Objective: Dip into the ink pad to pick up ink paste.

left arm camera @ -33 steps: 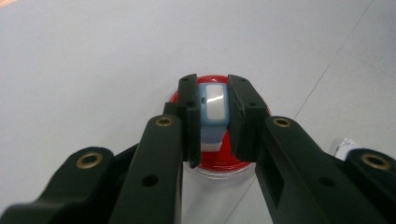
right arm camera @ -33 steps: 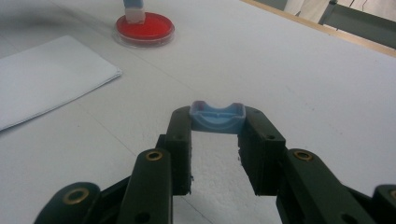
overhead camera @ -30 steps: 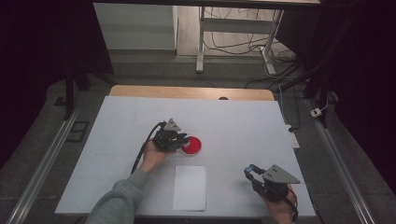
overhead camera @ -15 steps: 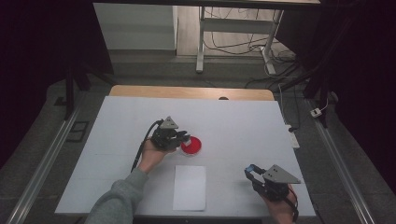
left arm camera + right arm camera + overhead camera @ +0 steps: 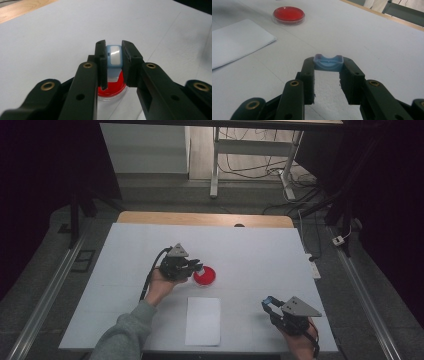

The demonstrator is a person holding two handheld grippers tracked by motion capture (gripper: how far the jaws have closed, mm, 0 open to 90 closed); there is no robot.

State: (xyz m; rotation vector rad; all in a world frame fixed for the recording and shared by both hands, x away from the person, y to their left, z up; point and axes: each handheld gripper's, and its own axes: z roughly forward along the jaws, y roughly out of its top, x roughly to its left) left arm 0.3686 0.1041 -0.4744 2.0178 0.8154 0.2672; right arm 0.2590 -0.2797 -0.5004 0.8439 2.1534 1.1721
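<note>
- Gripping a small blue piece with a white face point(image 5: 113, 60), your left gripper point(image 5: 196, 266) has its jaws pressed in on both flanks of it; in the left gripper view the piece stands upright between the tips.
- You hold that piece right over the near-left rim of the red dish point(image 5: 205, 276), a shallow round clear dish with a red fill, which sits on the white desk point(image 5: 260, 250) about mid-surface. In the left gripper view the red dish point(image 5: 112, 86) shows just beneath and behind the held piece; whether the piece touches the dish you cannot tell from these views.
- Your left hand point(image 5: 161, 287) wraps the gripper body from behind, and a grey sleeve point(image 5: 120, 340) runs back towards the near edge of the desk, left of the dish.
- Just nearer to you than the red dish, and a little right of your left hand, lies a white sheet of paper point(image 5: 203, 320), flat, long side running away from you, apart from the dish.
- Well to the right of the red dish and near the front edge of the desk, your right gripper point(image 5: 269, 304) is held in your right hand point(image 5: 300, 342), the grey three-cornered plate on top.
- Its jaws are clamped on a second blue piece point(image 5: 328, 62), a shallow trough-shaped clip spanning the tips, carried above the desk.
- From the right gripper view, the red dish point(image 5: 288, 14) lies far off at upper left, with the paper point(image 5: 235, 41) beside it.
</note>
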